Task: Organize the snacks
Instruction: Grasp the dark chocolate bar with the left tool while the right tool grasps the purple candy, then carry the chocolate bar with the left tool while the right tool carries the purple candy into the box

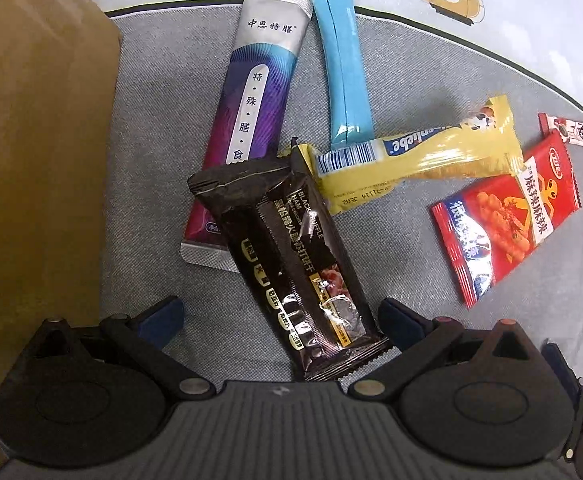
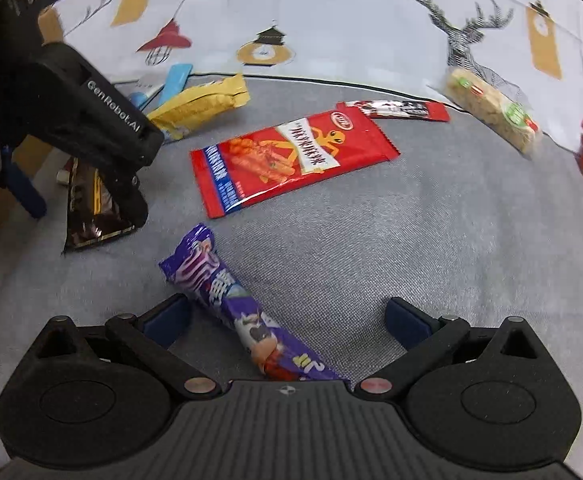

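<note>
From the left wrist camera, the left gripper (image 1: 281, 322) has its two blue fingers spread wide apart, and it holds nothing. A black snack bar (image 1: 291, 258) lies on the gray mat (image 1: 431, 64) between the fingers, tilted, with its near end close to the right finger. Its far end lies on top of a long purple and silver packet (image 1: 251, 116). A yellow bar (image 1: 415, 152) touches the black bar's top corner and leans over the bottom of a light blue stick pack (image 1: 341, 60). A red snack bag (image 1: 507, 216) lies off to the right, apart from the others (it has an orange cartoon figure on it). A small red and white stick (image 1: 571, 132) lies past it. A brown cardboard box (image 1: 35, 152) stands at the left edge of the mat.

From the right wrist camera, the right gripper (image 2: 287, 320) is also wide open and holds nothing. A purple snack stick (image 2: 235, 304) lies on the mat between its fingers, closer to the left finger, with one end hidden under the gripper body. The red snack bag (image 2: 291, 160) lies farther out in the middle. The left gripper (image 2: 75, 196) hangs over the black snack bar (image 2: 87, 208) at the left. A clear-wrapped cereal bar (image 2: 491, 108) lies on the patterned cloth (image 2: 331, 12) at the right.
</note>
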